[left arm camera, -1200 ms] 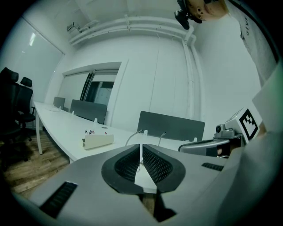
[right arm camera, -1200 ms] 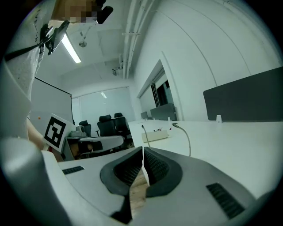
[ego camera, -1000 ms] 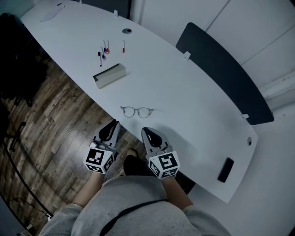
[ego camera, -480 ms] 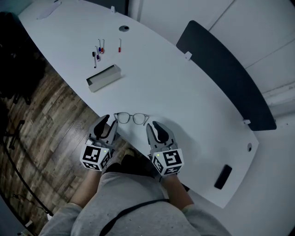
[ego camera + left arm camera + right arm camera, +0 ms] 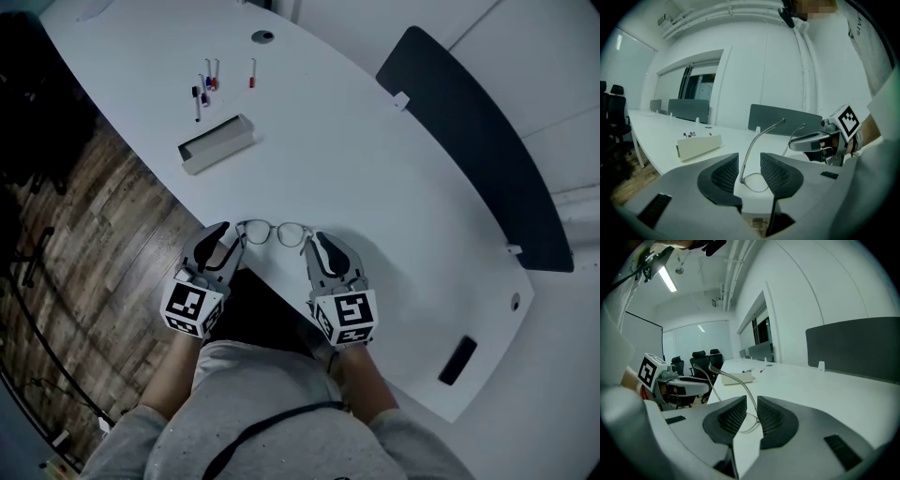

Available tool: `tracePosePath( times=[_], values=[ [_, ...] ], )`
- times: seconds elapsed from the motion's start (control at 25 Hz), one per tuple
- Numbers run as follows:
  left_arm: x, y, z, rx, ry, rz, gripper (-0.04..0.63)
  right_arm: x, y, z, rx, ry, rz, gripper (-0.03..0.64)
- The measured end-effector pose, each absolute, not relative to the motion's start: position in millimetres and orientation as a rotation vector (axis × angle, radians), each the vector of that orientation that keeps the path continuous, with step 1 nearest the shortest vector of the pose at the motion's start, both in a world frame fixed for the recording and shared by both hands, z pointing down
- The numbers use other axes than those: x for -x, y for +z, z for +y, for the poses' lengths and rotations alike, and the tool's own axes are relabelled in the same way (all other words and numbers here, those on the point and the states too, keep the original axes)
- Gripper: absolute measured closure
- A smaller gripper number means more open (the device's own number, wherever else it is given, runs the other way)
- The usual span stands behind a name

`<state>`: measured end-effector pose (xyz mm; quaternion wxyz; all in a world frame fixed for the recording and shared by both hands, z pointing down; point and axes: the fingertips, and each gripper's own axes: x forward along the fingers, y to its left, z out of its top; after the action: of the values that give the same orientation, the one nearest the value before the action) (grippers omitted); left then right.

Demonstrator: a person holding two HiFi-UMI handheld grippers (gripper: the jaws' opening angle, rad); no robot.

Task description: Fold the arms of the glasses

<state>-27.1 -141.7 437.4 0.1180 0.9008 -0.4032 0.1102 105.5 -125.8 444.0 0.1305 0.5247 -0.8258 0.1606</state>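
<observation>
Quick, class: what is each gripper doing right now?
Left gripper: open, fingers just opened wider; one arm of the glasses stands between them, not clamped.
Right gripper: open; the other arm stands between its fingers.

Grey sweatshirt [image 5: 253, 384], thin black strap [image 5: 281, 418]

Head view: high above the person, aimed steeply down at the near edge of the long white desk [image 5: 375, 169] and the dark wood-plank floor [image 5: 103, 216]; wide and far.
Left tool view: mounted on left tool [image 5: 234, 239], low over the desk edge, aimed along the jaws toward grey divider panel [image 5: 785, 123] and white wall.
Right tool view: mounted on right tool [image 5: 314, 242], likewise low, angled down the desk toward black office chairs [image 5: 701, 361].
Both very near thin wire-framed glasses [image 5: 274, 232].
Shared across all three: glasses, cream rectangular box [image 5: 217, 144].
Opposite tool caught in each tool view.
</observation>
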Motion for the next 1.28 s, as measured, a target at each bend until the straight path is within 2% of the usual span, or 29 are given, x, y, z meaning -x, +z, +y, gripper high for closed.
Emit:
tracePosePath(
  times=[0.32,0.48,1.28],
  values=[
    [27.8,437.9,-153.8,-2.694,0.342,-1.137,0.462,-100.3,443.7,-134.4,-1.545,0.395,-2.362,0.574],
    [30.2,438.6,-157.1,-2.695,0.329,-1.143,0.548,-96.5,441.9,-139.7,-1.525,0.344,-2.344,0.578],
    [39.5,439.3,-159.8,-2.684,0.286,-1.156,0.555,-51.9,450.6,-148.9,-1.231,-0.047,-2.259,0.58]
  ],
)
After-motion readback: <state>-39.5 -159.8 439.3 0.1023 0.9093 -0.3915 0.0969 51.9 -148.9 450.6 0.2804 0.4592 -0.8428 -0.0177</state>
